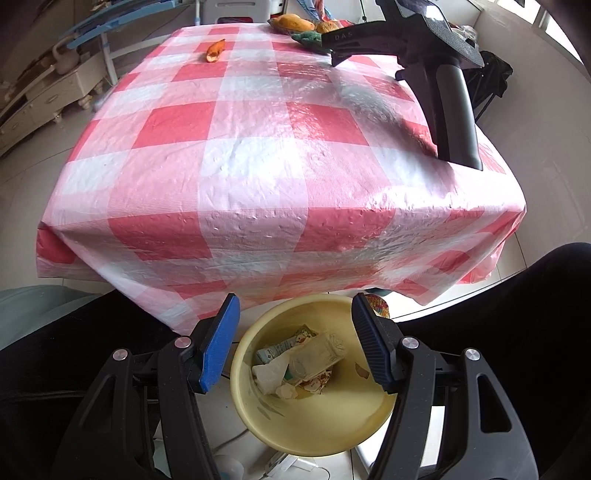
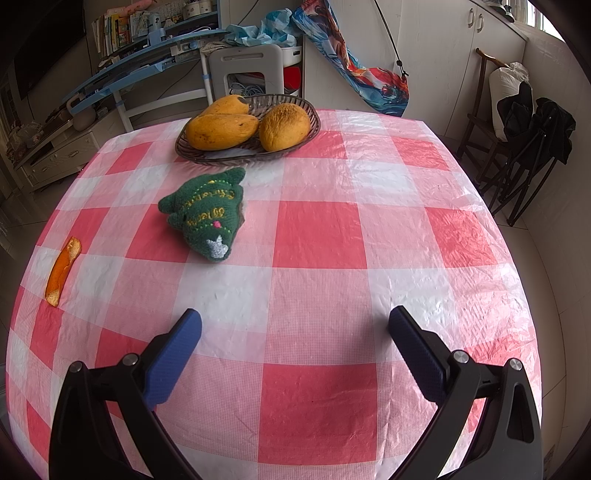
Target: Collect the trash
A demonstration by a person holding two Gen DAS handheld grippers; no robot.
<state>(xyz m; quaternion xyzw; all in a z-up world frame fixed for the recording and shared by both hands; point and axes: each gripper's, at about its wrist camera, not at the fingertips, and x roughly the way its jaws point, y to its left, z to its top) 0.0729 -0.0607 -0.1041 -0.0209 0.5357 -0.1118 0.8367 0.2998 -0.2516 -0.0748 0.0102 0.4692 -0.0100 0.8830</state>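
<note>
L gripper jaws apart, empty, right over yellow bin w/ cartons + tissue inside | R gripper jaws apart, empty, above tablecloth | left: orange peel far to R gripper's left | prog: prob. nearly done

I am in a lived-in home room: a checked plastic tablecloth before me, a basket of mangoes at twelve o'clock, cluttered bookshelves at eleven, white cupboards and a clothes-draped chair at two.
</note>
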